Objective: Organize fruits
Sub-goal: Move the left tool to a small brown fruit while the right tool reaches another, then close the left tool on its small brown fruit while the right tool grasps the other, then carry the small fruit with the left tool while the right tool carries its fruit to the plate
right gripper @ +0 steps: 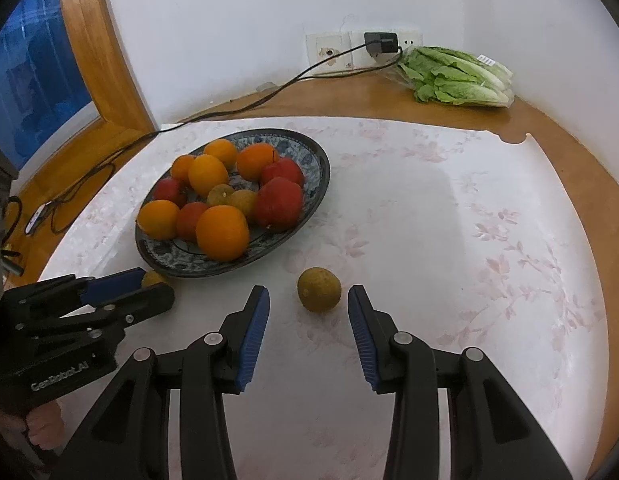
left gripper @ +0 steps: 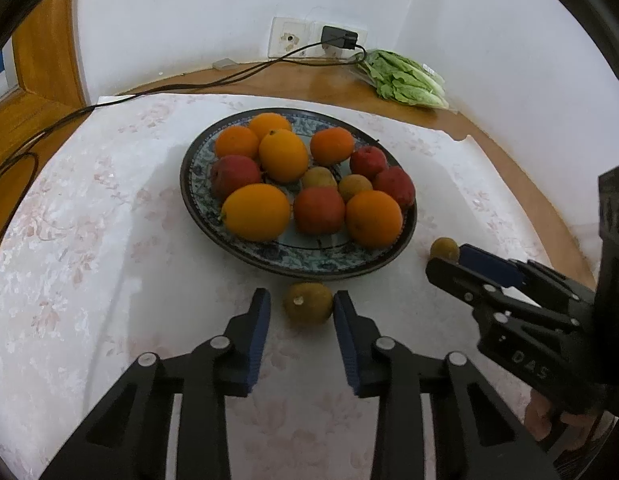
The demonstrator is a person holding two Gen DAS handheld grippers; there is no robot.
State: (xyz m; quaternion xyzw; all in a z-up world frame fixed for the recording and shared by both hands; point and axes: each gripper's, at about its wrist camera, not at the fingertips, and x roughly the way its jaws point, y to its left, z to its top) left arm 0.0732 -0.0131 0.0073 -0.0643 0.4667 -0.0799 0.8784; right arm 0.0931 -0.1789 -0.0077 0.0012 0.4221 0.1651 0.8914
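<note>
A patterned plate on the white cloth holds several oranges, red apples and two small brown-green fruits. It also shows in the right wrist view. My left gripper is open around a brown-green fruit lying on the cloth just in front of the plate; the right pad touches it. My right gripper is open with another brown-green fruit between its fingertips, apart from both pads. That fruit also shows in the left wrist view, beside the right gripper.
A bag of lettuce lies at the back right on the wooden tabletop. A black cable runs from a wall charger across the back left. A window frame stands at the left.
</note>
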